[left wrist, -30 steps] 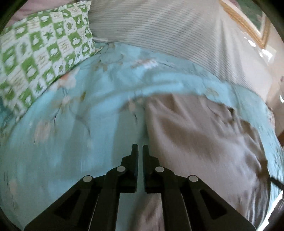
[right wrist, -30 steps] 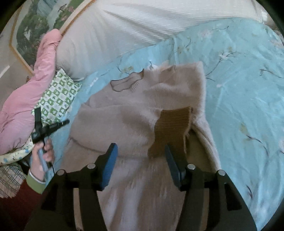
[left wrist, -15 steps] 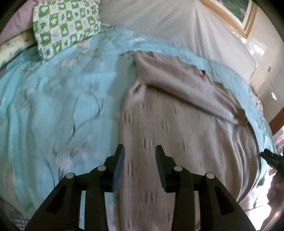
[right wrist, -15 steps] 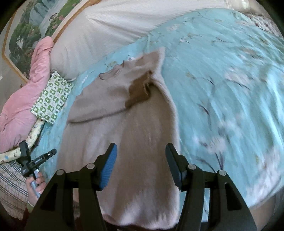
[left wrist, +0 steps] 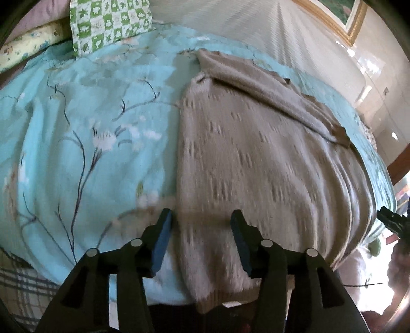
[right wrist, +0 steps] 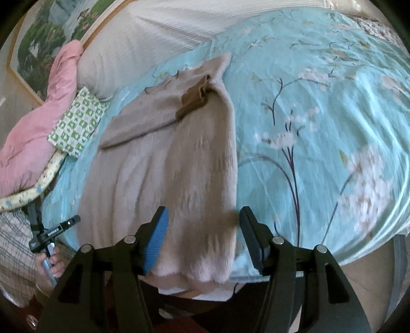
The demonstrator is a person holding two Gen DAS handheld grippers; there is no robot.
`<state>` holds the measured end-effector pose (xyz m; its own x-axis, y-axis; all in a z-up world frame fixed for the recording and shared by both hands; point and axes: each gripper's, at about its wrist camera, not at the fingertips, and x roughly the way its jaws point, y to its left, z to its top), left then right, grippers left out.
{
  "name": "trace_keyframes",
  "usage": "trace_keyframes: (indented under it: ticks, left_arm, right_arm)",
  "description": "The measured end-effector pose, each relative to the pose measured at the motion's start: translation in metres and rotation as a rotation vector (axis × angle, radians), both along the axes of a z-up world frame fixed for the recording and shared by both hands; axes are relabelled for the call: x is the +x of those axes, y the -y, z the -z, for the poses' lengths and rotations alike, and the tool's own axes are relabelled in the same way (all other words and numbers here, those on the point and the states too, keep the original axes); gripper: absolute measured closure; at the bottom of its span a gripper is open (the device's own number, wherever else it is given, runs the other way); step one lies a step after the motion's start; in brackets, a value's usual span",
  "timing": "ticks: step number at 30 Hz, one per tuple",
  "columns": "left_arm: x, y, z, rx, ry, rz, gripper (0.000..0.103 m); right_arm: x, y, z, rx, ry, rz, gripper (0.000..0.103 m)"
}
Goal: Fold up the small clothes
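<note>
A beige knit sweater (left wrist: 256, 158) lies lengthwise on the blue floral bedspread (left wrist: 84, 133), its hem hanging over the near bed edge. Both sleeves are folded across its upper part, and a brown cuff (right wrist: 194, 100) shows on top. My left gripper (left wrist: 201, 221) is open and empty above the sweater's lower left edge. My right gripper (right wrist: 203, 217) is open and empty above the sweater's lower right edge (right wrist: 205, 179). The left gripper also shows at the left of the right wrist view (right wrist: 55, 230).
A green checked pillow (left wrist: 110, 23) and a yellow patterned one (left wrist: 25, 48) lie at the bed's head, by a pink quilt (right wrist: 38, 123). A white striped cover (right wrist: 159, 38) runs along the far side. A framed picture (right wrist: 51, 33) hangs behind.
Both grippers have pulled back from the sleeves toward the sweater's hem at the near bed edge. The left gripper went from shut to wide open. The right stayed open.
</note>
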<state>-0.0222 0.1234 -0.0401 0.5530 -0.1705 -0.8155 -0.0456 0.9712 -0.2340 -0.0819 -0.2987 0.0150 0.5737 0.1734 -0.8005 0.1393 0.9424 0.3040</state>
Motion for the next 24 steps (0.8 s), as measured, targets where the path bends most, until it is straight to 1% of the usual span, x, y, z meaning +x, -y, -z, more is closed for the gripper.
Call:
trace_keyframes:
  ticks: [5, 8, 13, 15, 19, 20, 22, 23, 24]
  left_arm:
    - [-0.018, 0.005, 0.006, 0.006, 0.001, 0.049, 0.049]
    - [-0.030, 0.004, 0.013, -0.024, -0.012, 0.064, 0.048]
    - [-0.041, 0.003, 0.026, -0.090, -0.024, 0.089, 0.048]
    - [-0.044, 0.004, 0.030, -0.100, -0.022, 0.094, 0.048]
    - [-0.049, 0.007, 0.035, -0.126, -0.011, 0.106, 0.049]
    - [-0.049, 0.008, 0.035, -0.127, -0.006, 0.108, 0.053]
    - [-0.049, 0.007, 0.035, -0.134, -0.004, 0.120, 0.071]
    - [-0.049, 0.007, 0.036, -0.156, -0.012, 0.133, 0.089]
    - [-0.049, 0.005, 0.037, -0.175, -0.017, 0.141, 0.090]
  right_arm:
    - [-0.018, -0.002, 0.008, -0.027, 0.006, -0.050, 0.044]
    - [-0.026, -0.003, 0.015, -0.036, 0.000, -0.085, 0.044]
    - [-0.031, 0.000, 0.033, -0.016, -0.009, -0.123, 0.043]
    - [-0.030, 0.000, 0.042, -0.016, -0.023, -0.148, 0.043]
    - [-0.032, -0.006, 0.057, -0.051, -0.045, -0.228, 0.043]
    - [-0.031, -0.009, 0.060, -0.055, -0.050, -0.246, 0.043]
    - [-0.026, -0.014, 0.067, -0.046, -0.055, -0.280, 0.043]
    - [-0.024, -0.017, 0.071, -0.037, -0.052, -0.297, 0.042]
    - [-0.023, -0.020, 0.073, -0.026, -0.051, -0.313, 0.042]
